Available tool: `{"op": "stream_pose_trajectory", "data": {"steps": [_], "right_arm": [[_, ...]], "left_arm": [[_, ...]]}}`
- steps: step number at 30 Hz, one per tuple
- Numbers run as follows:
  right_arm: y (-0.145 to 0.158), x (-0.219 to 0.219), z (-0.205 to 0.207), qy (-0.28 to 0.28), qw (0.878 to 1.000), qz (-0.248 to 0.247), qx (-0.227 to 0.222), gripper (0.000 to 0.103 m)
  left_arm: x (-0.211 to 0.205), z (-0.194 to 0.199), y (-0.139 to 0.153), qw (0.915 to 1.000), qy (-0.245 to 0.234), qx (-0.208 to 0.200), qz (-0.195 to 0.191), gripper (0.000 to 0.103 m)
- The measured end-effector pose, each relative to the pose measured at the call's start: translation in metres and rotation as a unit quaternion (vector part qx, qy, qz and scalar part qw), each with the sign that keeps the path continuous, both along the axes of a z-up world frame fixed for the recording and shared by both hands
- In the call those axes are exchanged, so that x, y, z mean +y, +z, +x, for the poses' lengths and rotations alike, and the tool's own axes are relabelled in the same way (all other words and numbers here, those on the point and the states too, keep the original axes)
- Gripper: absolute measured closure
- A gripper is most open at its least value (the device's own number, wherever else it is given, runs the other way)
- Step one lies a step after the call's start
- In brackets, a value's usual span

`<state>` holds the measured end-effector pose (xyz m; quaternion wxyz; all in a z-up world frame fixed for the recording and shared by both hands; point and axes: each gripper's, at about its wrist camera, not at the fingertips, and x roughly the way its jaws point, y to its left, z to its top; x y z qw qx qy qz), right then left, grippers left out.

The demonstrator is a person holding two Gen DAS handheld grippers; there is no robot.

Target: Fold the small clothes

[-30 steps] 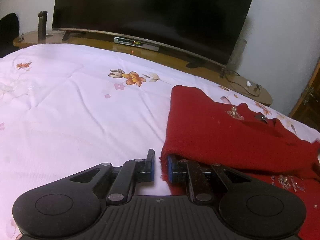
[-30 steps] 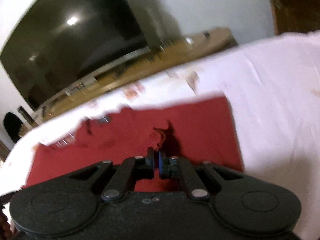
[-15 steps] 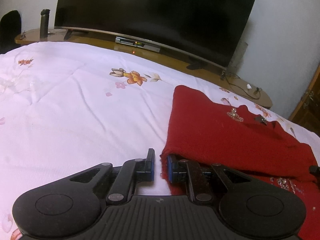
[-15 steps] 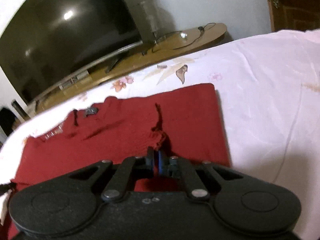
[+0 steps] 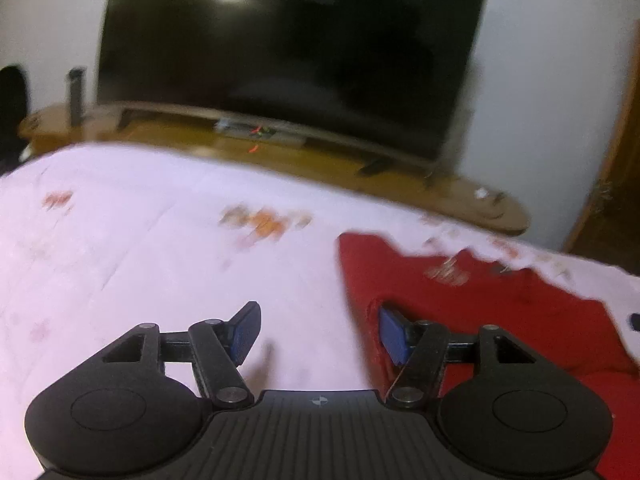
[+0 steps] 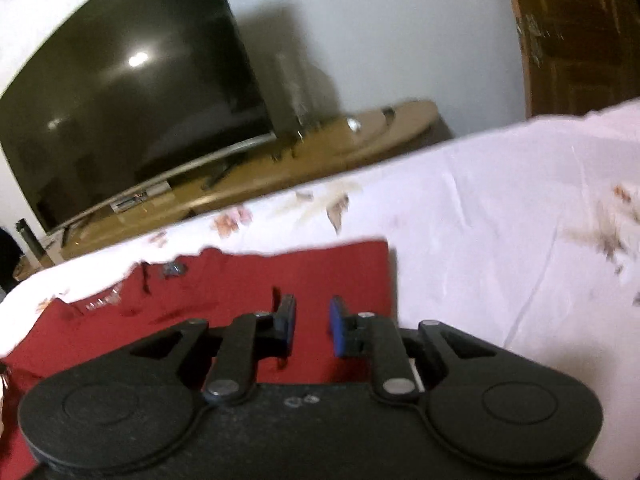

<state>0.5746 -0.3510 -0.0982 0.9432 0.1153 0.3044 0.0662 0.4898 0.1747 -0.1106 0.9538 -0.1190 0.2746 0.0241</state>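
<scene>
The left gripper (image 5: pixel 318 334) is spreading, its jaws empty, the red garment (image 5: pixel 500 312) at its right pad. The right gripper (image 6: pixel 312 330) is opening above that garment, gripping nothing. Ahead: floral bedsheet (image 5: pixel 140 248), television (image 5: pixel 288 48), wooden stand (image 6: pixel 280 168)

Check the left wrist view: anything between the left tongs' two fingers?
Left wrist view: the left tongs are opening with only bare white bedsheet between the fingers; the red garment lies under the right-hand finger.

Left gripper (image 5: pixel 318 332) is angled downward, jaws opening, wide gap, nothing pinched between the pads. Right gripper (image 6: pixel 312 326) is angled downward too, jaws opening, narrower gap, nothing clamped.
</scene>
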Motion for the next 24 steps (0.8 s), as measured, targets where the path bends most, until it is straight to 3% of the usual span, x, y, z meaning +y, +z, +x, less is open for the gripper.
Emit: {"op": "stream_pose_trajectory", "data": {"steps": [3,8,10,13,15,19,22,24], "right_arm": [[0.001,0.012,0.013,0.017,1.000,-0.017,0.002,0.084],[-0.004,0.032,0.026,0.020,0.999,-0.028,0.020,0.081],[-0.011,0.022,0.029,0.008,0.999,0.005,0.040,0.074],[-0.025,0.011,0.027,0.016,0.995,0.049,0.083,0.073],[-0.030,0.013,0.024,0.023,0.994,0.054,0.089,0.073],[-0.033,0.027,0.027,0.034,0.995,0.039,0.086,0.073],[-0.030,0.035,0.028,0.051,0.995,0.031,0.083,0.097],[-0.024,0.036,0.025,0.059,0.996,0.018,0.066,0.098]], "left_arm": [[-0.022,0.022,0.008,0.9993,-0.013,-0.009,0.035,0.041],[-0.034,0.029,0.008,0.9993,-0.026,-0.013,0.023,0.041],[-0.028,0.021,-0.002,0.9995,-0.023,0.001,0.019,0.041],[-0.019,0.005,-0.029,0.9989,-0.025,0.040,0.001,0.041],[-0.015,-0.002,-0.042,0.9985,-0.022,0.049,-0.014,0.041],[-0.023,-0.002,-0.044,0.9988,-0.025,0.040,0.010,0.041],[-0.031,0.002,-0.044,0.9972,-0.037,0.050,0.041,0.079],[-0.029,0.002,-0.043,0.9975,-0.039,0.050,0.030,0.084]]}}
